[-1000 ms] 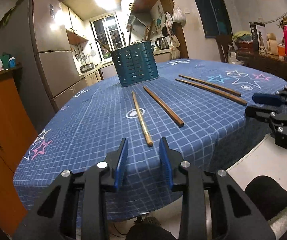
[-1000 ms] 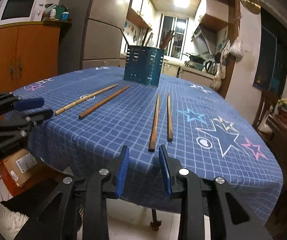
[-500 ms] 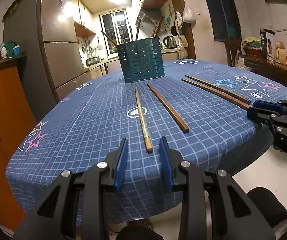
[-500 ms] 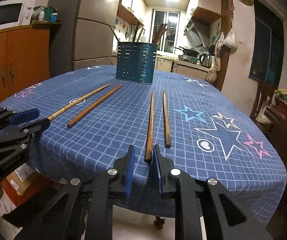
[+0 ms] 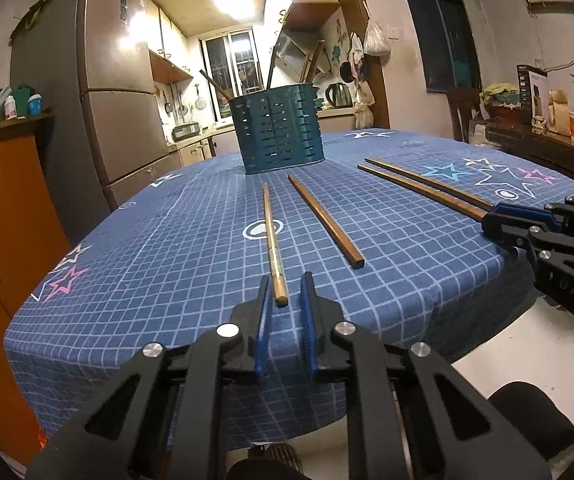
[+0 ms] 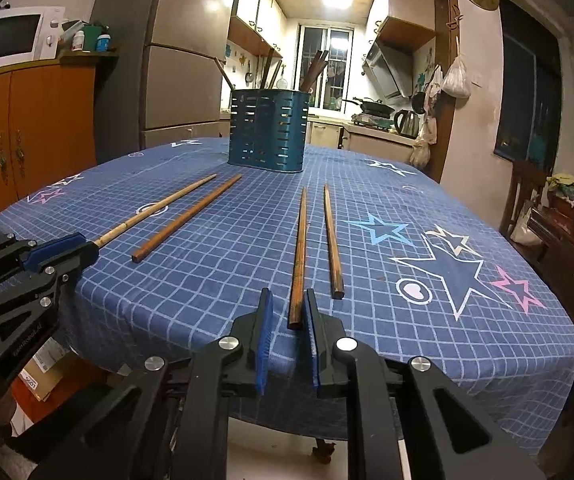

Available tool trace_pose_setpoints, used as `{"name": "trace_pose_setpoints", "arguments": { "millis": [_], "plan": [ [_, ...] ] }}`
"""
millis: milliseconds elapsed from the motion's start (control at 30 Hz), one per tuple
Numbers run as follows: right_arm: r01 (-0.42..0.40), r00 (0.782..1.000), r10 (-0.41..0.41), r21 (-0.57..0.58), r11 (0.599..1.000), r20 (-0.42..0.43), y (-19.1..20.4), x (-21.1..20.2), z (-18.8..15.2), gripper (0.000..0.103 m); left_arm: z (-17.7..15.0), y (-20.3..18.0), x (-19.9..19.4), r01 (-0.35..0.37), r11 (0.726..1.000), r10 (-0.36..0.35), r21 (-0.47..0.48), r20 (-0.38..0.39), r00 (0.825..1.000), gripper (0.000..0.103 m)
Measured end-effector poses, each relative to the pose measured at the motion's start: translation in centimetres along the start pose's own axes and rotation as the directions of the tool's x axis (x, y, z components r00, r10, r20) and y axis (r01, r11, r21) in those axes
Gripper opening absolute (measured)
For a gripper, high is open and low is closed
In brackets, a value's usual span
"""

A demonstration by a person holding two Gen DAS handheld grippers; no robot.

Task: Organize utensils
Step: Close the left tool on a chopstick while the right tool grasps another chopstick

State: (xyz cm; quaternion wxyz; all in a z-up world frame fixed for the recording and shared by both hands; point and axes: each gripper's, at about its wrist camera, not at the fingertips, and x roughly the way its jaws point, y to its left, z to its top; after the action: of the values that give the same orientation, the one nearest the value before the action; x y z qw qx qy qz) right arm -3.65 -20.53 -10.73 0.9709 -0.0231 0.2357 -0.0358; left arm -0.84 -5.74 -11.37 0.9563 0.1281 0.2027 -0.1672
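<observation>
Between the fingers of the left gripper (image 5: 285, 294) now lies the near end of the pale chopstick (image 5: 272, 236), where a second ago that end sat well ahead of the tips. The right gripper (image 6: 289, 312) has likewise come forward and narrowed; its right finger appears to touch the dark chopstick (image 6: 299, 256), though the left finger stands apart. Both tools are partly open and hold nothing yet, so both look set for a pinch. Beside each framed stick lies a second brown chopstick (image 5: 325, 220). Farther ahead, at the far end of the blue tablecloth (image 5: 167, 248), stands the slotted teal holder (image 5: 281, 134), already carrying several utensils.
</observation>
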Motion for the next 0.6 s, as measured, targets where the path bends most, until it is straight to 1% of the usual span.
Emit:
{"name": "trace_pose_setpoints", "arguments": {
  "millis": [233,367,600],
  "plan": [
    [-0.006,1.000,0.006,0.033,0.999,0.009,-0.20,0.05,-0.09,0.013,0.06,0.27,0.28,0.011,1.000,-0.011,-0.007,0.002,1.000,0.009],
    [-0.012,1.000,0.011,0.048,0.999,0.012,-0.40,0.16,-0.18,0.013,0.34,0.43,0.74,0.021,0.999,-0.021,-0.026,-0.005,1.000,0.008],
    [-0.004,1.000,0.002,0.072,0.997,0.023,-0.44,0.16,-0.40,0.013,0.02,0.27,0.55,0.015,0.999,-0.015,-0.036,0.008,1.000,0.008]
  ]
}}
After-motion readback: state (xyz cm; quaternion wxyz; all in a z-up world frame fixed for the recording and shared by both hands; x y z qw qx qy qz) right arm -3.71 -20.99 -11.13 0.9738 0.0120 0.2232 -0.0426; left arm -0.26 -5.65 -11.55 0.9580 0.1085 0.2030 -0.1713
